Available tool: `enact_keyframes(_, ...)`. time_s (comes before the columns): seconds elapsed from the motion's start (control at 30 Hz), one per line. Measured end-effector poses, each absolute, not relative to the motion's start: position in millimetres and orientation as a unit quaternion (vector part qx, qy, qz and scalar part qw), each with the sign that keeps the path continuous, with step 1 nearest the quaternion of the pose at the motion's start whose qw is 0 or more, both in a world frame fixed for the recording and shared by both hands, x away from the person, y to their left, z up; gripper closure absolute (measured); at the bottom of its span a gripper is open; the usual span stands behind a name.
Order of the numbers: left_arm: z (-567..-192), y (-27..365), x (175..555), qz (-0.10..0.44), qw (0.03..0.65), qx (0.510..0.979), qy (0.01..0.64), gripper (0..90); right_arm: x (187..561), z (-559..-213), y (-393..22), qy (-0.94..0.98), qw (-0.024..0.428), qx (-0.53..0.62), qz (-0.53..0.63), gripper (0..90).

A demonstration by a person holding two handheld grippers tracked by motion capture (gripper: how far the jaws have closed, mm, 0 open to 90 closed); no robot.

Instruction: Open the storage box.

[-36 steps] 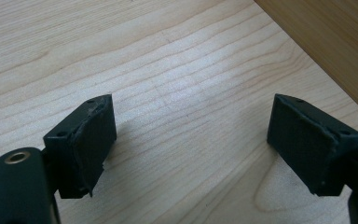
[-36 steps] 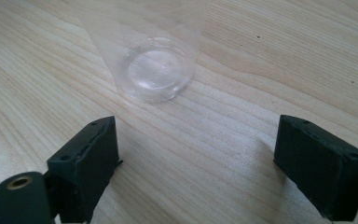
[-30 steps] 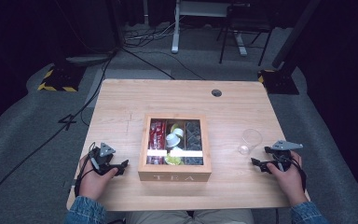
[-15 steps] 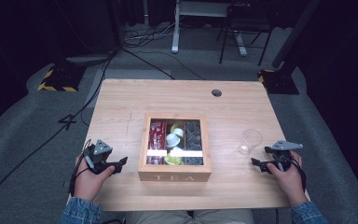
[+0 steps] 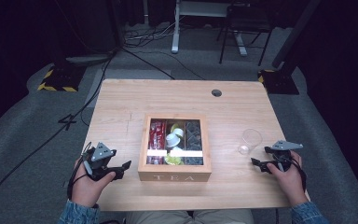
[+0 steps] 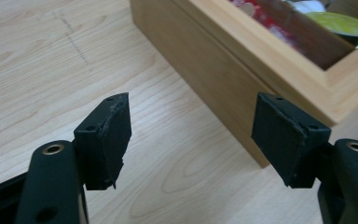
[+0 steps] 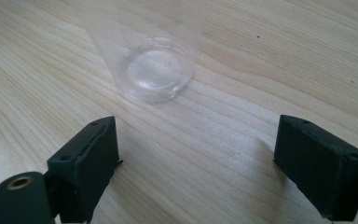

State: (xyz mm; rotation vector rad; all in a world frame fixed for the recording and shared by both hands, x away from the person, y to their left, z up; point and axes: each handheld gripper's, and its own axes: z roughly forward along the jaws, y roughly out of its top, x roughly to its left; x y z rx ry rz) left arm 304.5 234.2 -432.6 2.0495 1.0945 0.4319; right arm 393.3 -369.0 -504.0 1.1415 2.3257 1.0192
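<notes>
- High view: a wooden tea box (image 5: 175, 176) marked TEA sits at the middle of the wooden table (image 5: 121, 102), near the person's edge. Its compartments hold red packets (image 5: 157, 133) on the left, white capsules (image 5: 172, 139) and a yellow-green one (image 5: 171, 160) in the middle, and dark items on the right. The left gripper (image 5: 122, 166) is held in the left hand (image 5: 89, 184) just beside the box's left side, not touching it, jaws pointing at the box. A clear plastic cup (image 5: 250, 141) stands upright to the right of the box. The right gripper (image 5: 259, 157) is held in the right hand (image 5: 290, 173) close to the cup on its near right, jaws parted.
- Left gripper view: the two black jaws stand well apart with nothing between them but bare table. Within the last second they drew in a little, yet they remain open. The tea box's near corner (image 6: 242, 74) lies just ahead, toward the right jaw, with the yellow-green capsule (image 6: 340, 23) showing inside.
- Right gripper view: the jaws are wide open and hold nothing. The clear cup (image 7: 156, 70) stands just ahead of them, nearer the left jaw, not touched.
</notes>
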Motion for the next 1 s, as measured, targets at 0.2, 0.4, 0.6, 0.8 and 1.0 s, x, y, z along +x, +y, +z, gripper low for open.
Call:
enact_keyframes(0.2,-428.8,226.7,300.6,0.157,0.394,0.804,0.416,29.0,393.3,-504.0,-369.0,0.822,0.178,0.403,0.36,13.7)
enact_keyframes(0.4,-427.0,217.5,297.0,0.143,0.404,0.816,0.387,29.2,393.3,-503.9,-369.0,0.822,0.178,0.404,0.36,13.7)
enact_keyframes(0.6,-429.3,204.6,292.4,0.115,0.426,0.821,0.361,29.3,393.3,-504.0,-369.0,0.822,0.178,0.403,0.36,13.7)
enact_keyframes(0.8,-437.4,195.9,291.2,0.109,0.419,0.831,0.348,27.9,393.3,-503.9,-369.1,0.822,0.178,0.404,0.36,13.7)
enact_keyframes(1.0,-445.8,195.2,293.3,0.11,0.402,0.837,0.354,33.7,393.2,-503.9,-369.0,0.822,0.178,0.404,0.36,13.7)
